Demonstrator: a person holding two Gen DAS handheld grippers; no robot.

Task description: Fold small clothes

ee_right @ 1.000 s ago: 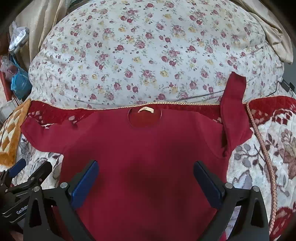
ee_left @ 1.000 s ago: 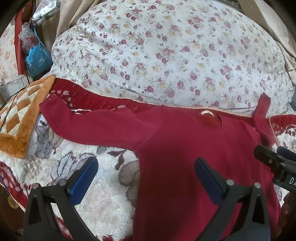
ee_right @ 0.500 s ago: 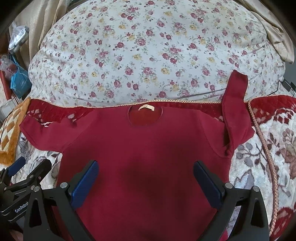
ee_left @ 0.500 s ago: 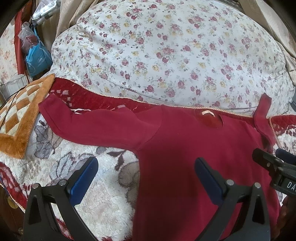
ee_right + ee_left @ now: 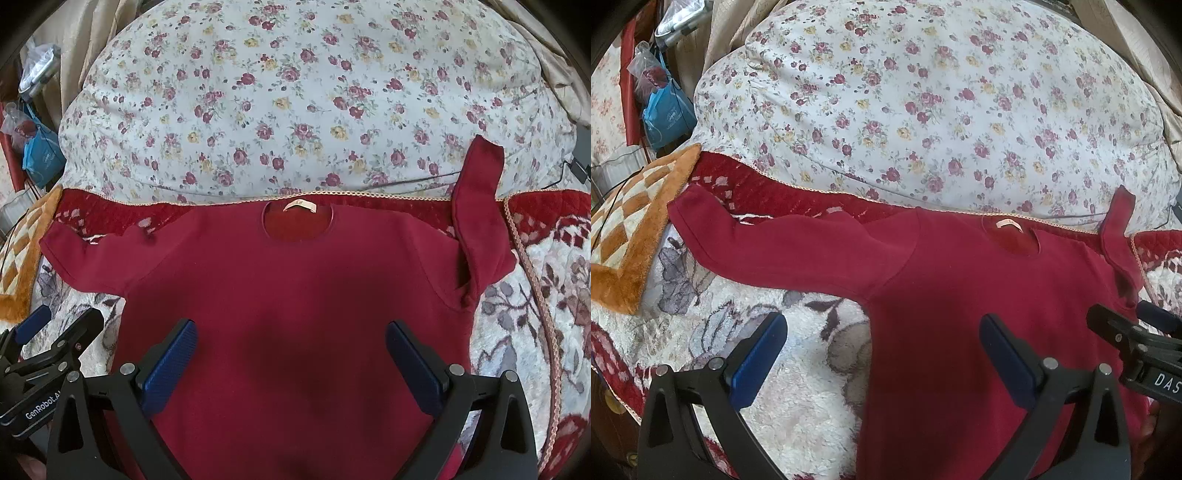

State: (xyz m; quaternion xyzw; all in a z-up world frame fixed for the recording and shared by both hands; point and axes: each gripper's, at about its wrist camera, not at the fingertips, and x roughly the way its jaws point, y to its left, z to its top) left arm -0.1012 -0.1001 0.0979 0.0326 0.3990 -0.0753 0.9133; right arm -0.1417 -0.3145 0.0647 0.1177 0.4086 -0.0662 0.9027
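A dark red long-sleeved top [image 5: 295,295] [image 5: 979,295] lies flat on a plush floral blanket, neckline and label away from me. Its left sleeve [image 5: 768,247] stretches out sideways. Its right sleeve [image 5: 478,206] is bent upward onto the flowered pillow. My left gripper [image 5: 882,339] hovers open over the top's left side edge, holding nothing. Over the top's lower middle, my right gripper [image 5: 291,343] is open and empty too. Each gripper shows at the edge of the other's view, the left gripper [image 5: 55,332] and the right gripper [image 5: 1126,325].
A big flowered pillow [image 5: 295,103] rises right behind the top. An orange checkered cushion [image 5: 628,229] lies at the left, with a blue bag [image 5: 666,114] and clutter beyond it. The floral blanket [image 5: 535,314] spreads to the right, edged with braided trim.
Both grippers have drawn back slightly toward me and stay open. The top has not moved.
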